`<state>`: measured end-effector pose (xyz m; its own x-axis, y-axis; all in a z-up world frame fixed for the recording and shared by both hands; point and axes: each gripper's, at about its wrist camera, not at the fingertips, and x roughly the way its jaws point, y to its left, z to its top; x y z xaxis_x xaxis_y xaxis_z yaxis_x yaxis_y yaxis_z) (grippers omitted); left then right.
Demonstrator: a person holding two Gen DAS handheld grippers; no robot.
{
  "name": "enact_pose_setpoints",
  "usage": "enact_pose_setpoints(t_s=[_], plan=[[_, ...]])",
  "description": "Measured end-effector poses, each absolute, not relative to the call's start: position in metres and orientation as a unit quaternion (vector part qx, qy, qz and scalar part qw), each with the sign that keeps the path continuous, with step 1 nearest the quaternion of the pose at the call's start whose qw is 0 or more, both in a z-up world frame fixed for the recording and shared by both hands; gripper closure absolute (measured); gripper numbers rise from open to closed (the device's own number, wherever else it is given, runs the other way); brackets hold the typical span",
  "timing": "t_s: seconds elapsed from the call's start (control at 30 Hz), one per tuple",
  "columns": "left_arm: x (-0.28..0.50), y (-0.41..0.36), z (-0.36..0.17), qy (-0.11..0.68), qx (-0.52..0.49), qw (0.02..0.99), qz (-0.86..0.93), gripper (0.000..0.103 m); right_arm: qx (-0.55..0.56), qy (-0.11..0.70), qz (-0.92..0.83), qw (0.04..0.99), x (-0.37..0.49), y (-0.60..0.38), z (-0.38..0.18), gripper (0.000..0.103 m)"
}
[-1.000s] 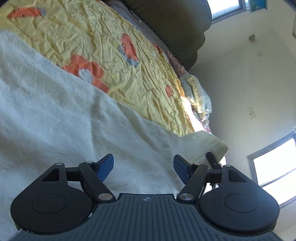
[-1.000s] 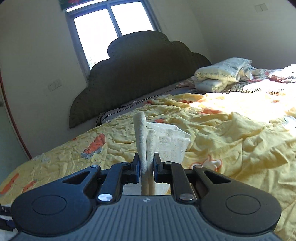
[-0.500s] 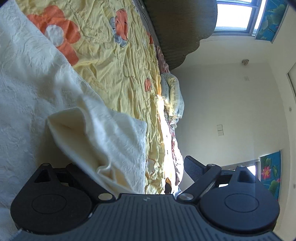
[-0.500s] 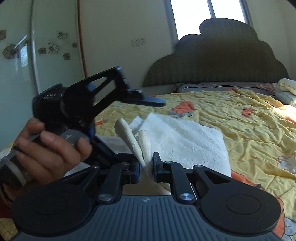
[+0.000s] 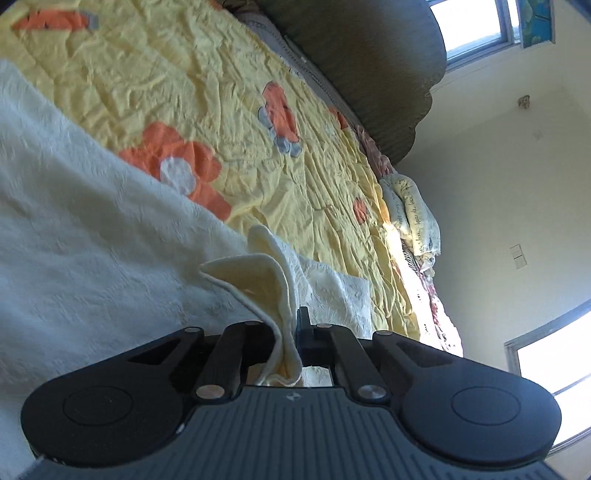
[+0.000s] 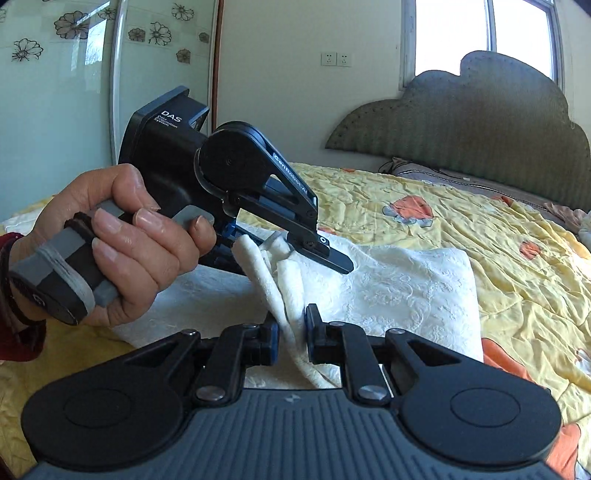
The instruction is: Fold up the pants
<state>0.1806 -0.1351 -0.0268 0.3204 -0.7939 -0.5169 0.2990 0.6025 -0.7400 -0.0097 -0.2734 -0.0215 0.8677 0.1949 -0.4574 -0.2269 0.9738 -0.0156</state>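
Observation:
The white textured pants (image 5: 92,236) lie spread on the yellow floral bedspread (image 5: 192,85); they also show in the right wrist view (image 6: 399,288). My left gripper (image 5: 290,332) is shut on a cream folded edge of the pants (image 5: 266,280). My right gripper (image 6: 291,336) is shut on a bunched white edge of the pants (image 6: 280,291) and holds it above the bed. In the right wrist view the left gripper (image 6: 284,243), held by a hand (image 6: 122,240), pinches the same raised edge close beside mine.
A dark padded headboard (image 6: 480,129) stands at the far end under a window (image 6: 480,33). Folded bedding (image 5: 413,218) lies near the headboard. A glass wardrobe door with flower decals (image 6: 74,74) is at the left. The bedspread (image 6: 498,240) stretches to the right.
My left gripper has closed on the cream edge of the pants. My right gripper, still holding its edge, has swung left, bringing the left gripper and hand into its view close by.

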Motion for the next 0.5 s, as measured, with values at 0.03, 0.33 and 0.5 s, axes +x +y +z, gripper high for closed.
enact_pose_setpoints(t_s=[0.03,0.33,0.5], plan=[[0.177,-0.129,-0.019,0.445,-0.253,0.784,-0.352,0.099,-0.038,0.229,0.117,0.966,-0.008,-0.268,-0.021,0.089],[0.163,-0.062,-0.002,0.390,-0.166,0.863,-0.274,0.099,-0.075,0.224,0.218,0.947,0.017,-0.208,-0.021,0.089],[0.159,-0.038,-0.009,0.379,-0.143,0.880,-0.250,0.099,-0.083,0.228,0.245,0.938,0.020,-0.185,-0.028,0.089]])
